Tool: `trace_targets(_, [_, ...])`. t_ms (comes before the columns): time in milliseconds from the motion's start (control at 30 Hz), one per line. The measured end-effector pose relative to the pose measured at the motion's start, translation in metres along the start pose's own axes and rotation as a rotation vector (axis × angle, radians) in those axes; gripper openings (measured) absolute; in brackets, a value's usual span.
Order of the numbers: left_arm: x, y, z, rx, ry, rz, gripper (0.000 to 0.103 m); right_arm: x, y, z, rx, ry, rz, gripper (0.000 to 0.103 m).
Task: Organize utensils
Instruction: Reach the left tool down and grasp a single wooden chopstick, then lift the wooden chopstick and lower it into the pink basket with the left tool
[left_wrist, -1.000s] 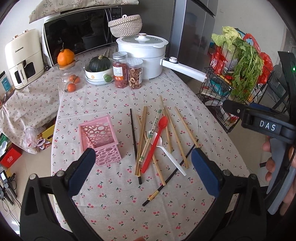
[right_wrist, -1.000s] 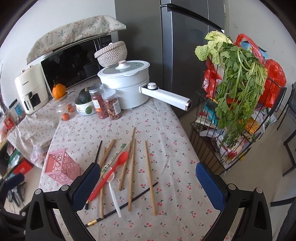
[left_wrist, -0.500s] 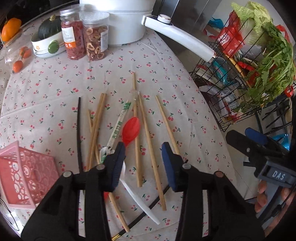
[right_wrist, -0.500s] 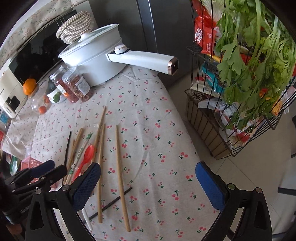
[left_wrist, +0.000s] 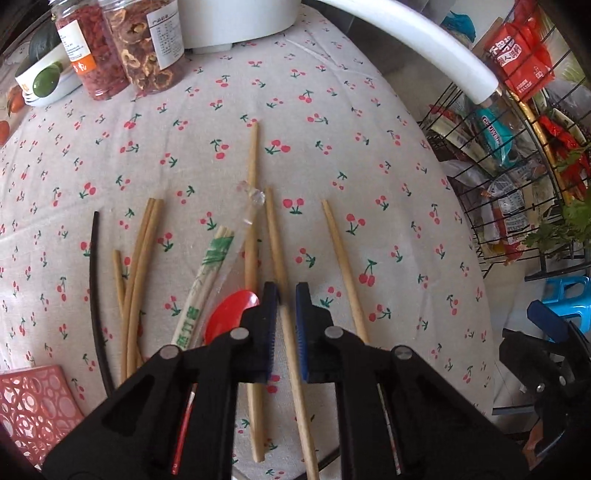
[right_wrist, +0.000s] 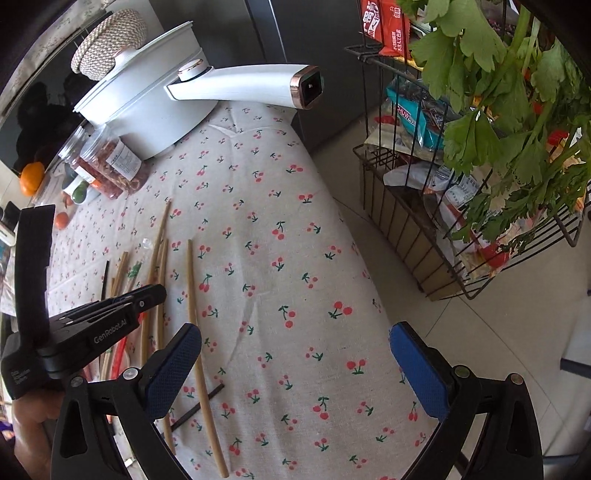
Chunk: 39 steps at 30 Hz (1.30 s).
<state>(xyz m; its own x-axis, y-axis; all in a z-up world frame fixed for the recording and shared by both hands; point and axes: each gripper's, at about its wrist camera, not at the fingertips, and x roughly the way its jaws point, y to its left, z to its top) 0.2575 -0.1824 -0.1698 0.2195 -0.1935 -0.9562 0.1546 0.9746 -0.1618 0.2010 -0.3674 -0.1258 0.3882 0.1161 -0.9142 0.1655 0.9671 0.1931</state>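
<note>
Several wooden chopsticks lie scattered on the cherry-print tablecloth (left_wrist: 388, 229), with a red spoon (left_wrist: 231, 314), a paper-wrapped chopstick pair (left_wrist: 207, 280) and a black chopstick (left_wrist: 96, 295). My left gripper (left_wrist: 286, 295) points down at the cloth and its jaws are closing around one wooden chopstick (left_wrist: 275, 240). That stick lies flat between the pads, with thin slivers of cloth showing on both sides. A pink basket (left_wrist: 33, 402) sits at the lower left. My right gripper (right_wrist: 295, 369) hangs open near the table's right edge, a lone chopstick (right_wrist: 192, 295) beside its left pad.
A white pot with a long handle (right_wrist: 240, 85) and two jars (left_wrist: 147, 44) stand at the back. A wire rack (right_wrist: 443, 240) with packets and leafy greens (right_wrist: 517, 110) stands on the floor to the right. The table edge curves off near the right gripper.
The left gripper came down over the chopsticks and its jaws narrowed from wide apart to a slim gap around one stick. The right gripper dropped lower and tilted toward the table's right edge.
</note>
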Motion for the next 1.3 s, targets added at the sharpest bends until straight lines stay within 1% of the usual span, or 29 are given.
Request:
trace_targets(67, [0.002, -0.005, 0.001, 0.014, -0.008, 0.019, 0.011, 0.002, -0.001, 0.001, 0.012, 0.007, 0.008, 0.102])
trace_targets(167, [0.003, -0.008, 0.002, 0.012, 0.003, 0.017, 0.01, 0.005, 0.002, 0.001, 0.018, 0.018, 0.029, 0.102])
trace_targets(200, [0.004, -0.008, 0.003, 0.007, 0.005, 0.012, 0.009, 0.007, 0.004, 0.001, 0.017, 0.022, 0.038, 0.102])
trace_targets(267, [0.001, -0.003, 0.002, -0.004, 0.014, -0.037, 0.007, 0.01, 0.008, 0.001, 0.012, 0.025, 0.057, 0.102])
trace_targets(367, [-0.02, 0.001, -0.007, 0.024, -0.028, -0.077, 0.007, 0.014, 0.01, 0.003, 0.021, 0.02, 0.08, 0.103])
trace_targets(467, [-0.048, 0.001, -0.025, 0.067, -0.08, -0.105, 0.007, 0.022, 0.015, 0.005, 0.039, 0.033, 0.094, 0.103])
trace_targets(633, [-0.1, 0.017, -0.058, 0.109, -0.166, -0.15, 0.007, 0.033, 0.039, 0.006, -0.012, 0.041, 0.114, 0.102])
trace_targets(667, [-0.108, 0.023, -0.061, 0.113, -0.185, -0.159, 0.007, 0.035, 0.045, 0.005, -0.024, 0.046, 0.121, 0.1])
trace_targets(700, [-0.118, 0.027, -0.068, 0.11, -0.206, -0.171, 0.007, 0.038, 0.05, 0.005, -0.036, 0.054, 0.129, 0.093])
trace_targets(733, [-0.127, 0.034, -0.072, 0.103, -0.227, -0.191, 0.007, 0.042, 0.055, 0.004, -0.048, 0.06, 0.133, 0.09])
trace_targets(800, [-0.138, 0.04, -0.082, 0.088, -0.261, -0.222, 0.007, 0.049, 0.065, 0.002, -0.077, 0.073, 0.125, 0.077])
trace_targets(833, [-0.144, 0.043, -0.086, 0.085, -0.275, -0.238, 0.007, 0.053, 0.07, 0.001, -0.09, 0.078, 0.118, 0.074])
trace_targets(900, [-0.154, 0.048, -0.096, 0.085, -0.292, -0.259, 0.007, 0.062, 0.077, -0.003, -0.113, 0.098, 0.113, 0.059])
trace_targets(933, [-0.156, 0.048, -0.099, 0.087, -0.298, -0.268, 0.007, 0.067, 0.08, -0.005, -0.124, 0.113, 0.113, 0.054])
trace_targets(967, [-0.159, 0.048, -0.102, 0.088, -0.305, -0.276, 0.007, 0.066, 0.084, -0.006, -0.153, 0.084, 0.095, 0.051])
trace_targets(1000, [-0.162, 0.05, -0.106, 0.087, -0.313, -0.282, 0.007, 0.067, 0.088, -0.007, -0.179, 0.085, 0.085, 0.038])
trace_targets(1033, [-0.166, 0.053, -0.11, 0.085, -0.323, -0.289, 0.007, 0.068, 0.091, -0.01, -0.197, 0.086, 0.084, 0.031])
trace_targets(1067, [-0.17, 0.056, -0.114, 0.083, -0.335, -0.295, 0.007, 0.068, 0.096, -0.013, -0.22, 0.074, 0.068, 0.028])
trace_targets(1100, [-0.173, 0.058, -0.117, 0.083, -0.349, -0.298, 0.007, 0.068, 0.101, -0.016, -0.25, 0.067, 0.046, 0.019])
trace_targets(1167, [-0.182, 0.064, -0.124, 0.077, -0.38, -0.304, 0.007, 0.069, 0.109, -0.021, -0.291, 0.055, 0.02, 0.008])
trace_targets(1233, [-0.192, 0.072, -0.129, 0.067, -0.409, -0.314, 0.007, 0.066, 0.111, -0.024, -0.291, 0.034, 0.002, 0.007])
trace_targets(1300, [-0.206, 0.08, -0.134, 0.063, -0.444, -0.32, 0.007, 0.056, 0.11, -0.025, -0.273, -0.002, 0.019, 0.007])
